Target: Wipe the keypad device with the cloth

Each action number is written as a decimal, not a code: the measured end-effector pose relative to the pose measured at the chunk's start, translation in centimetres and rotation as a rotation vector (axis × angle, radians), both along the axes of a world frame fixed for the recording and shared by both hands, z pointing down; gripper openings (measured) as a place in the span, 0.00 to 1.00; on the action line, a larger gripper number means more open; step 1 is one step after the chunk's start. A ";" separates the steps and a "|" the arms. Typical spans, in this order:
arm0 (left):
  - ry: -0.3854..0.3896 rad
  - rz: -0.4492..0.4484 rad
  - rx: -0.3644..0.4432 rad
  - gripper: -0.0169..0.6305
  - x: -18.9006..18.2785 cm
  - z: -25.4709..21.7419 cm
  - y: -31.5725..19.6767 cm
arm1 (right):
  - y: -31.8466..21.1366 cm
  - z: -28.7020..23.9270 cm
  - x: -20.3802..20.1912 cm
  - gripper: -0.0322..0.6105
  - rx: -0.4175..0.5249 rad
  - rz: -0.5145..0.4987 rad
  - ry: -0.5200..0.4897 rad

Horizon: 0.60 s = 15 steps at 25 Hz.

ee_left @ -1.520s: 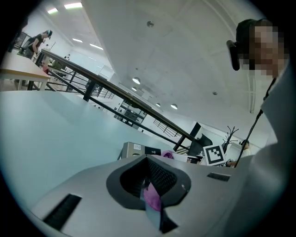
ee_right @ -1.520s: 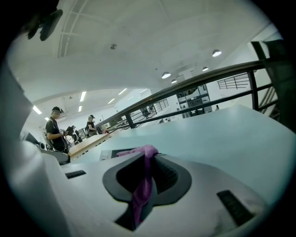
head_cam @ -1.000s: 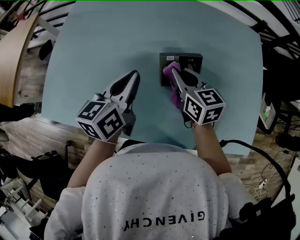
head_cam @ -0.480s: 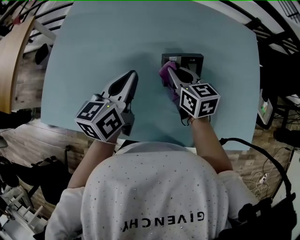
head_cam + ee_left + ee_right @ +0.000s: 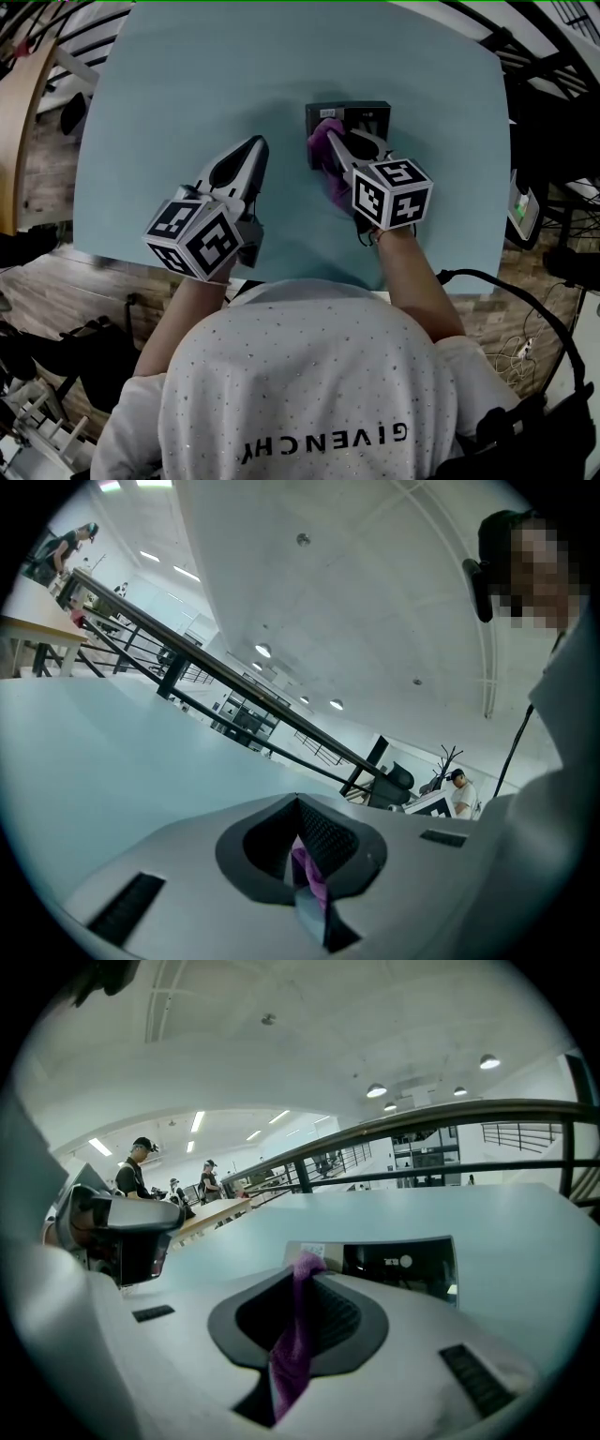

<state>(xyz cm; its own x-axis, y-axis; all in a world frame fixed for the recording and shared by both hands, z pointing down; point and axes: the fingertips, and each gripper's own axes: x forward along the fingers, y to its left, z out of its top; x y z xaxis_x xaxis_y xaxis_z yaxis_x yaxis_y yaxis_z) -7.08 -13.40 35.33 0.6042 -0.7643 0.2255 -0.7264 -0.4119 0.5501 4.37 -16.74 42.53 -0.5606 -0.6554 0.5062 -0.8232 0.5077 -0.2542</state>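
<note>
At the keypad device (image 5: 371,113), the right gripper (image 5: 338,142) clamps the cloth (image 5: 323,152).

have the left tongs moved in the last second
No. The left tongs sit at the same offset from the keypad device; only the camera view shifted.

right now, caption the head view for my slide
Right gripper holds a purple cloth at the keypad device; left gripper shut, apart to the left

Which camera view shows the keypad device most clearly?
The right gripper view: the keypad device lies close, beyond the cloth. The head view shows it small, partly under the cloth. The left gripper view does not show it.
</note>
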 end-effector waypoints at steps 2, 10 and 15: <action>-0.005 -0.003 -0.006 0.03 0.3 0.1 0.0 | -0.1 -0.1 0.5 0.11 0.001 0.000 0.000; -0.015 -0.021 -0.022 0.03 1.0 0.6 0.3 | -0.4 0.2 3.4 0.11 -0.016 0.046 0.000; -0.014 -0.043 -0.014 0.03 1.3 0.2 -0.1 | -0.6 0.4 5.3 0.11 -0.027 0.072 -0.004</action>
<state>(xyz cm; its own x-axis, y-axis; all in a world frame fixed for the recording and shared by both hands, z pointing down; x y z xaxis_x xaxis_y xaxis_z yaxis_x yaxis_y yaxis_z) -5.81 -13.53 35.53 0.5677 -0.7860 0.2449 -0.7510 -0.3725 0.5451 9.72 -17.38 42.91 -0.5146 -0.6803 0.5219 -0.8562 0.4403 -0.2703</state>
